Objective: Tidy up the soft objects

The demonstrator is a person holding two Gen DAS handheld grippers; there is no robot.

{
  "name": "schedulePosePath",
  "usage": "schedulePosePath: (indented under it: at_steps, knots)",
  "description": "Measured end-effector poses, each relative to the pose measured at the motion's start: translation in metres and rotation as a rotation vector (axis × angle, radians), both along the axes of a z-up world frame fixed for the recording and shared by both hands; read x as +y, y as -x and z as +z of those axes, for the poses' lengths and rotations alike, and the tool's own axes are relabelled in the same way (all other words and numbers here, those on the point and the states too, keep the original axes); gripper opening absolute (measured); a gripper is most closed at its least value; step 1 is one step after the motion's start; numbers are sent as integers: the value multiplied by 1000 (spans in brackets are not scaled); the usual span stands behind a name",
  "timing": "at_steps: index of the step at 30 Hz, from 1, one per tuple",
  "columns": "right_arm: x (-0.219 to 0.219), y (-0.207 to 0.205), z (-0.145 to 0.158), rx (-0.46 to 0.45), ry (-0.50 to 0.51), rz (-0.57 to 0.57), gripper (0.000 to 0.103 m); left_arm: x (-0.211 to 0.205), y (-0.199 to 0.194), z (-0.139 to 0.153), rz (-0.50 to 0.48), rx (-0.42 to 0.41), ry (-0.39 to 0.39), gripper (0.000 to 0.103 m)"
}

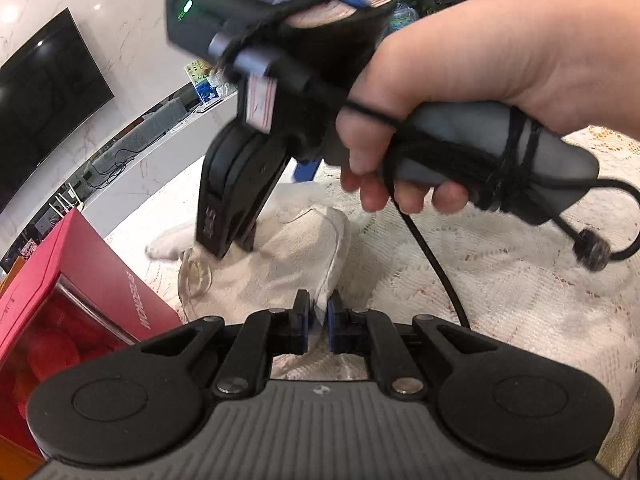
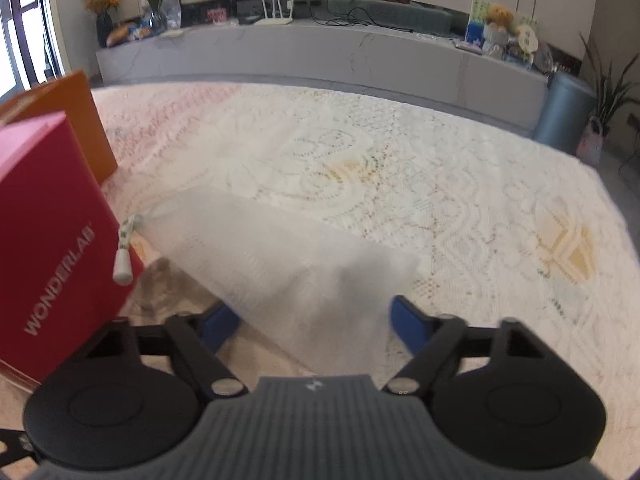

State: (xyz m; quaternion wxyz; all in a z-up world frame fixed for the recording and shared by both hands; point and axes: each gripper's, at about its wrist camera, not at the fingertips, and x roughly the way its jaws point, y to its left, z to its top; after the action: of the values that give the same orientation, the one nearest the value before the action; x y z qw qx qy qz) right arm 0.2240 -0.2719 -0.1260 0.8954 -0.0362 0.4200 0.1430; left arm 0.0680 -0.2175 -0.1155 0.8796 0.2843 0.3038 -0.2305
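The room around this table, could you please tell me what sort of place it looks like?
Most likely a home living room: a large dark television hangs on a marble wall, a long low cabinet holds a router, and potted plants stand nearby.

white cloth bag [image 2: 288, 264], plain and slightly sheer. cream lace cover [image 2: 460, 184] on the tabletop, woven with flower and diamond shapes, yellow patches here and there. red box [image 2: 52, 216] with white lettering; orange box [image 2: 76, 120] behind it. blue pads on black fingers [image 2: 408, 322].
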Motion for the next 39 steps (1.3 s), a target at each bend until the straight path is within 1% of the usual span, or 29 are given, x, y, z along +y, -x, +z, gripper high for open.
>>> schedulePosePath:
  at_steps: [1,2,3,4,5,7,9,12,14,16,18,20,21,22,23,24,25,26,27,28,30,32,33,35,37,39]
  knots:
    - [-2,2,2,1,-8,3,57,1,-1,0,2,4,5,9]
    - [-3,3,4,3,-5,8,43,2,-2,1,6,12,12,9]
    - [-4,6,6,2,-3,12,36,4,-3,2,14,22,22,9]
    - [-7,9,8,2,-11,7,26,5,-4,3,21,34,32,9]
    - [-12,12,10,10,-35,-6,21,7,-6,5,26,44,41,9]
    - [-24,19,14,24,-88,-45,18,11,-7,7,31,61,55,9]
    - [-38,30,22,23,-106,-96,13,16,-12,9,31,76,63,9]
    - [-59,46,32,65,-131,-166,13,22,-13,13,34,123,80,9]
    - [-73,58,37,96,-159,-217,13,25,-14,19,37,168,98,9]
    - [-84,69,39,116,-160,-271,13,28,-15,25,24,238,123,9]
    - [-91,79,37,159,-172,-317,13,28,-14,33,-15,291,109,10]
    - [-93,91,34,185,-194,-324,15,29,-13,39,-57,337,115,11]
    - [-93,97,33,168,-194,-329,18,30,-14,41,-67,357,123,17]
    - [-91,99,33,141,-176,-334,24,30,-15,42,-66,363,130,21]
    - [-88,98,32,122,-144,-335,32,29,-16,40,-62,358,125,30]
    - [-87,96,32,108,-111,-329,35,28,-16,38,-55,344,104,39]
    - [-85,93,31,103,-94,-319,40,25,-14,34,-50,318,76,44]
    - [-84,90,29,105,-95,-314,41,23,-11,32,-55,277,61,53]
    - [-83,88,26,105,-99,-318,41,22,-8,31,-66,238,48,58]
    - [-81,84,24,100,-98,-320,41,20,-3,30,-72,211,33,60]
    - [-77,79,23,83,-78,-316,44,18,1,27,-61,168,18,70]
    - [-72,73,22,60,-42,-302,56,14,0,26,-36,128,11,74]
    - [-68,70,22,48,-19,-292,59,14,1,24,-29,109,12,76]
    - [-60,67,23,15,25,-263,72,11,5,22,-28,70,19,77]
    - [-50,64,23,-25,62,-209,74,8,7,17,-37,23,17,79]
    - [-39,61,22,-59,98,-160,74,4,12,13,-47,-27,-2,83]
